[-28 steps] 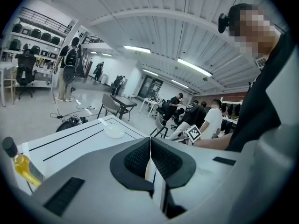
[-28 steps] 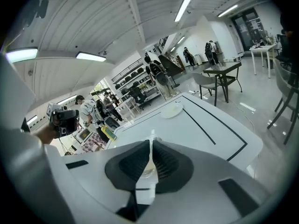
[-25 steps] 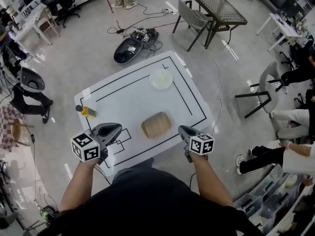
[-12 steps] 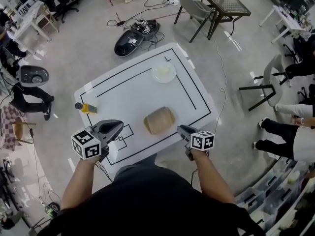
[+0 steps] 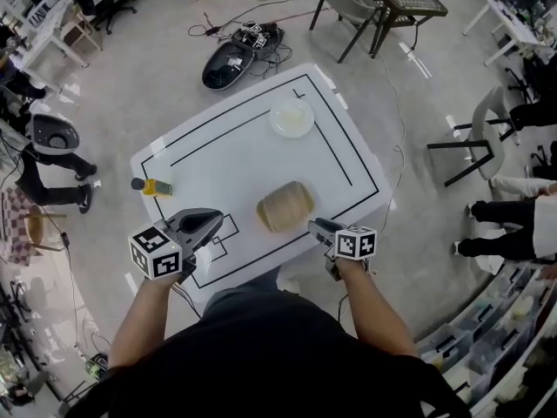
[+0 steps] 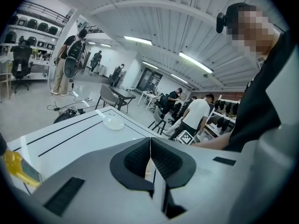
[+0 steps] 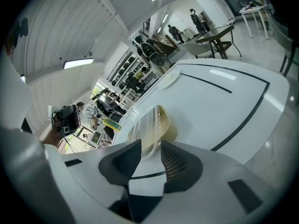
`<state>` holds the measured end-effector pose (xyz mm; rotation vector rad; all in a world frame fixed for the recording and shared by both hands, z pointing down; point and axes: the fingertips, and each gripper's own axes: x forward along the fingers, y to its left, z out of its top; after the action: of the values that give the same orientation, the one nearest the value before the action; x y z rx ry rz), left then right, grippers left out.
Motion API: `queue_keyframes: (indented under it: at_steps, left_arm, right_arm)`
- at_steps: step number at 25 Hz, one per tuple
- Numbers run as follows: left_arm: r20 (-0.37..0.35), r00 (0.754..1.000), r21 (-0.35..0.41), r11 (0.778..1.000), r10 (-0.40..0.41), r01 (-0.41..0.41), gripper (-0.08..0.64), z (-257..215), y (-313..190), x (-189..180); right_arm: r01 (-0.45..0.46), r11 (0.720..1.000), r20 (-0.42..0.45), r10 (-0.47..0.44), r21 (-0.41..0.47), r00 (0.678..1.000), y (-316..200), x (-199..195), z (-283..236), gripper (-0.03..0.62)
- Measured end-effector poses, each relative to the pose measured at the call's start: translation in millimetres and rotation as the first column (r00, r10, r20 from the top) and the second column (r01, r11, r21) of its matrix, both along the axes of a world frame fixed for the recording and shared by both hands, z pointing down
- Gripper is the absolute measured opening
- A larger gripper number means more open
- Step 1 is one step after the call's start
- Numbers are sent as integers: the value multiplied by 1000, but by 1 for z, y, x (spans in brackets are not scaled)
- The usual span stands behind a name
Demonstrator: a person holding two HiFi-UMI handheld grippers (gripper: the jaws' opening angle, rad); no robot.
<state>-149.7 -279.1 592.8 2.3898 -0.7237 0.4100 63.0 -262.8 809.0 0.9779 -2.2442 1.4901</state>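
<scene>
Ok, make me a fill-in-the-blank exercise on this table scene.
1. The left gripper has its jaws ____.
2. The right gripper has its jaws ____, with the clear container right in front of them.
3. The bottle holds a ____ liquid.
4. The plate sits at the ____ end of the white table, as the person sees it.
Missing words: shut; apart; yellow; far.

Head view overhead, gripper views tabletop-level, sharing table (image 5: 235,159)

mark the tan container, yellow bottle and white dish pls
tan container (image 5: 285,205): head view, middle of its top.
yellow bottle (image 5: 157,187): head view, its body.
white dish (image 5: 291,117): head view, its centre.
</scene>
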Motion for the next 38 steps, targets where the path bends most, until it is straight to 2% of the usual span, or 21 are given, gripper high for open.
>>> queue_keyframes:
  at_steps: [8, 10, 20, 31, 38]
  left_arm:
    - [6, 1000, -20, 1000, -19, 19, 23, 10, -9, -9]
    - [8, 1000, -21, 1000, -19, 19, 23, 13, -12, -10]
    - [18, 1000, -54, 998, 17, -16, 23, 28, -8, 2]
    - [12, 999, -74, 996, 43, -42, 23, 35, -7, 13]
    - [10, 999, -78, 996, 48, -47, 23, 35, -5, 12]
  right_arm:
    - [-4, 997, 42, 7, -72, 999, -2, -5, 22, 173]
    - [-6, 996, 74, 12, -85, 997, -5, -11, 24, 178]
    - [-21, 992, 134, 38, -124, 990, -12, -17, 28, 182]
    - [-27, 990, 182, 52, -138, 982, -14, -21, 29, 109]
    - [-32, 989, 186, 59, -144, 981, -13, -22, 26, 97]
